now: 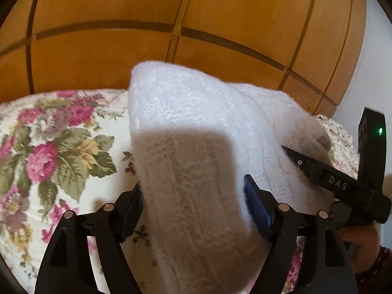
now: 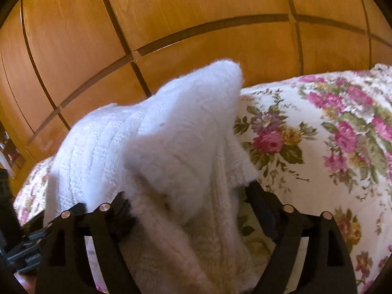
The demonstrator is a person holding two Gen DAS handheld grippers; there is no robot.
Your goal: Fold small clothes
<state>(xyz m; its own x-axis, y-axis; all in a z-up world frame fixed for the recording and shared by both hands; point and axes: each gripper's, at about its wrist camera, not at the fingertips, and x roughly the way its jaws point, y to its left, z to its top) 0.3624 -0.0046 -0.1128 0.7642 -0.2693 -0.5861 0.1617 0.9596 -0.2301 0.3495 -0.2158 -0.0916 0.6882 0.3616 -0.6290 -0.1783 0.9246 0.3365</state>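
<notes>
so both jaws spread, left gripper (image 1: 193, 210) and right gripper (image 2: 188, 210) each loosely straddling the white knit garment (image 1: 186, 132) on the floral bedspread (image 1: 49, 147); only left view shows a hand (image 1: 360, 242); wooden wardrobe (image 2: 171, 24) behind.

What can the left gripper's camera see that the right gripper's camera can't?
Only the left wrist view shows the other black gripper with its green light, the hand holding it and a pale wall. Only the right wrist view shows cluttered shelves at its left edge. Both show the fluffy white knitted garment lying between open jaws, the flowered pink-and-green bedspread and the orange wooden wardrobe panels.
</notes>
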